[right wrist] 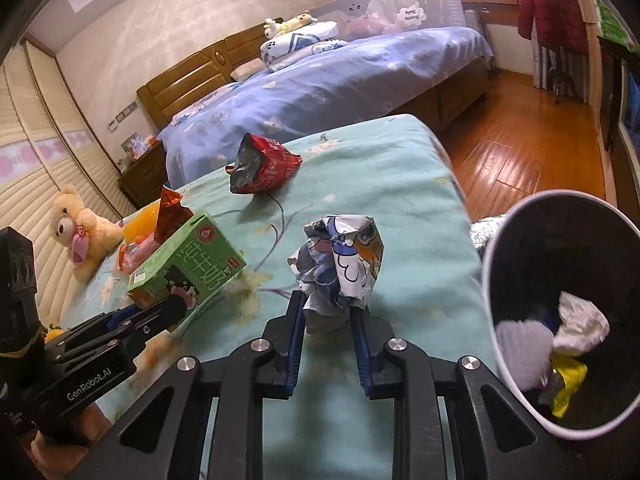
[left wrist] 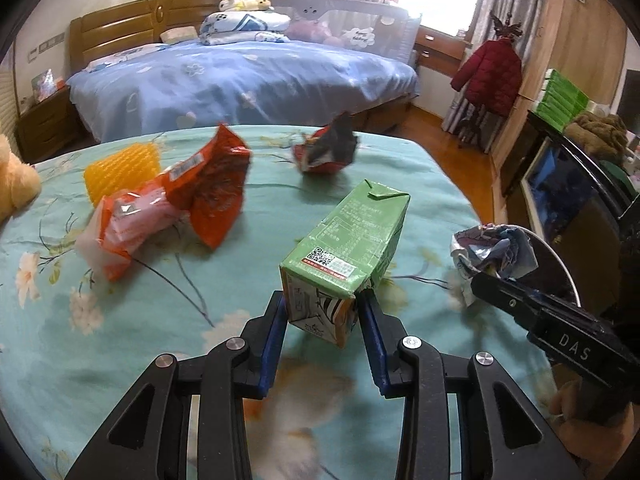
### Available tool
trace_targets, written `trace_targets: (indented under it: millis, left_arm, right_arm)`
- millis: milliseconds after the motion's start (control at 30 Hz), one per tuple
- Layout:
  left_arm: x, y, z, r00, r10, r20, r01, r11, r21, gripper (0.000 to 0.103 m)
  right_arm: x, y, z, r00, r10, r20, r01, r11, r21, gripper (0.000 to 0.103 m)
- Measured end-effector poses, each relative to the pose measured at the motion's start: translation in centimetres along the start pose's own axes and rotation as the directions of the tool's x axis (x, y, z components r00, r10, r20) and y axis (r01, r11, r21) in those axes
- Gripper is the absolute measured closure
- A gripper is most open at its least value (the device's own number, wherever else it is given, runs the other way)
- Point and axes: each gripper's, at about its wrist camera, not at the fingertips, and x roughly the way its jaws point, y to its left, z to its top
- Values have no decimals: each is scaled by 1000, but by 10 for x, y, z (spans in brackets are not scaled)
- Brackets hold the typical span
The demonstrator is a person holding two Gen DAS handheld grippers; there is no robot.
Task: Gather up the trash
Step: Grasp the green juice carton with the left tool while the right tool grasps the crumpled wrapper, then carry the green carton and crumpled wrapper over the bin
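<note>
The left gripper (left wrist: 322, 312) is clamping its jaws on the lower end of a green milk carton (left wrist: 348, 240), which is tilting up and away from the camera over the tabletop (left wrist: 160, 320) with its teal flowered cloth. The right gripper (right wrist: 328, 320) is pinching a crumpled printed wrapper (right wrist: 340, 264) by its bottom, the jaws pressing in on both sides of it. Just to the right of that wrapper a dark bin with a white rim (right wrist: 492, 248) is standing open, and some white, grey and yellow scraps are lying inside it.

Other trash is lying on the cloth: a large orange snack bag (left wrist: 180, 204) to the left, a yellow foam net sleeve (left wrist: 120, 170) behind it, and a small red and black packet (left wrist: 326, 150) near the far edge. A plush bear (right wrist: 80, 232) is sitting at the left end. A bed with a blue cover (left wrist: 240, 80) is standing beyond
</note>
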Motion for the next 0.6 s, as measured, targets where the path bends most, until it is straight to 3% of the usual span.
trace_targets:
  millis: [600]
  left_arm:
    - [-16,-65,-20,996,-87,-13,88,991,96,69]
  right_arm:
    - [-56,-48,-23,997,-49,56,45,996,81,80]
